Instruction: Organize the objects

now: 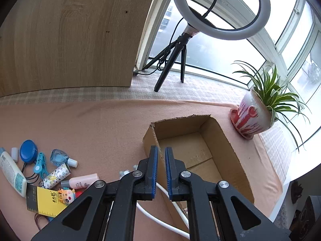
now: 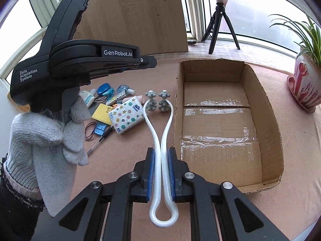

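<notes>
My right gripper (image 2: 161, 154) is shut on the white looped handle of a roller massager (image 2: 158, 120) with two grey knobbed heads, just left of an open cardboard box (image 2: 268, 108). My left gripper (image 1: 161, 152) hovers over the box's left wall (image 1: 149, 140); its jaws stand a narrow gap apart with nothing between them. Its body also shows in the right wrist view (image 2: 84, 60), held by a gloved hand. A pile of small items lies left of the box: a tissue pack (image 2: 126, 117), a yellow card (image 1: 47, 201), a pink bottle (image 1: 84, 181), a blue clip (image 1: 41, 163).
A potted plant in a red-and-white pot (image 1: 252, 118) stands right of the box. A ring light on a black tripod (image 1: 180, 46) stands at the window behind. A wooden panel (image 1: 70, 40) rises at the back left. A pen (image 2: 100, 139) and rubber bands (image 2: 90, 130) lie by the pile.
</notes>
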`<state>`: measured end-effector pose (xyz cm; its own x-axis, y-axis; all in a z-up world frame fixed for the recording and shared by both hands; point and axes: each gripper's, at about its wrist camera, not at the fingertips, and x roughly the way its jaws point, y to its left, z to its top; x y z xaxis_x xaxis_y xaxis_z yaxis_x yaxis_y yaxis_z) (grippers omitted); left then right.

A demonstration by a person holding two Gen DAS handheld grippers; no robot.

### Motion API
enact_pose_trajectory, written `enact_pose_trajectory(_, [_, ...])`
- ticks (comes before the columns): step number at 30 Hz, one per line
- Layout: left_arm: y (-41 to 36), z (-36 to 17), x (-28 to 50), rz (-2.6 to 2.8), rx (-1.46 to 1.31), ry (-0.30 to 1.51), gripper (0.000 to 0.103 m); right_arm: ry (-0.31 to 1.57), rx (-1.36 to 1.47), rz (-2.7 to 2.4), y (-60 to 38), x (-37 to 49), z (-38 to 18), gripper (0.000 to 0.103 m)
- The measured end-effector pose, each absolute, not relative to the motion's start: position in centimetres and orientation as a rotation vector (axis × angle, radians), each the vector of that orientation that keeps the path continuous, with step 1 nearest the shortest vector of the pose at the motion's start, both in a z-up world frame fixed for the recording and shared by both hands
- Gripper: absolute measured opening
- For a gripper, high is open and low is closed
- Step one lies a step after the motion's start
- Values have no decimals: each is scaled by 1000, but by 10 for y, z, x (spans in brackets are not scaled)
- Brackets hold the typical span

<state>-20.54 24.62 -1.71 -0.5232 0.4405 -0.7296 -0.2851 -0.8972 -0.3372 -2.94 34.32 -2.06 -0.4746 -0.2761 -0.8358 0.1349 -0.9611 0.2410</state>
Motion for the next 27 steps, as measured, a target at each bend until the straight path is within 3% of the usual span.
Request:
enact_pose_trajectory(2, [246, -19, -201, 2410, -1239, -249, 8, -257, 1467, -2480, 350, -32, -25, 12])
enact_pose_trajectory(6, [225, -44, -194, 2401, -1389, -271, 27, -266, 1445, -2463, 349, -30, -30, 12])
enact_pose_trajectory(9, [205, -72, -196, 2347, -1527, -394, 30, -252, 1428, -2471, 345, -26, -31, 12])
enact_pose_trajectory(16, [197, -109, -192, 2234, -1627, -532, 29, -218, 1423, -2482, 332, -18, -33, 12])
enact_pose_trajectory(18, [201, -111, -189, 2237, -1610, -503, 18, -222, 1423, -2485, 331, -17, -34, 12])
enact_pose_trajectory(27, [201, -67, -186, 2314, -1467, -492, 17, -209, 1382, -2514, 327, -9, -25, 11])
